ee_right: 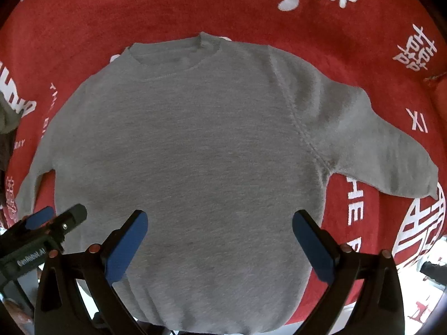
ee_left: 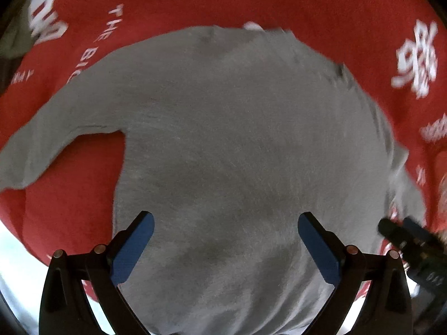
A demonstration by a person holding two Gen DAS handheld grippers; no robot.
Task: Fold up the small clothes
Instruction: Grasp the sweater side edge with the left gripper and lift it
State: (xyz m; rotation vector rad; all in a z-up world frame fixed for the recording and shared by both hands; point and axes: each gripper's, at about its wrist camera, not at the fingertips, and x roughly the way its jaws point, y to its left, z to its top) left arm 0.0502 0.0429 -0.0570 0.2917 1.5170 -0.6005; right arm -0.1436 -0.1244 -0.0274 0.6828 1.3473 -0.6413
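Grey sweater (ee_right: 184, 150) lies flat, front up, on red cloth (ee_right: 83, 28) w/ white lettering. Collar (ee_right: 173, 55) at far end, hem toward the grippers. No containers seen.

Right sleeve (ee_right: 391, 145) spread out to the right, cuff end on red cloth near a round white print (ee_right: 421, 231). Left sleeve (ee_left: 42, 150) spread to the left; red cloth shows in the gap btwn sleeve and body.

L gripper (ee_left: 225, 247) jaws wide apart, blue pads (ee_left: 134, 251) either side of lower body of sweater, nothing held. Can't tell if pads touch the fabric. R gripper (ee_right: 220, 244) same: jaws wide, pads (ee_right: 125, 248) over lower body near hem, holding nothing.

Each gripper shows in the other's view: R one at right edge of left wrist view, L one at lower left of right wrist view, just beside sweater's side edge.

Edges: hem sits near front edge of cloth; bright pale surface (ee_left: 11, 251) beyond it at lower corners. Open red cloth all round far side and both sides of sweater. Dark item (ee_right: 5, 122) at far left edge, can't ID. Left wrist view blurred at right side.
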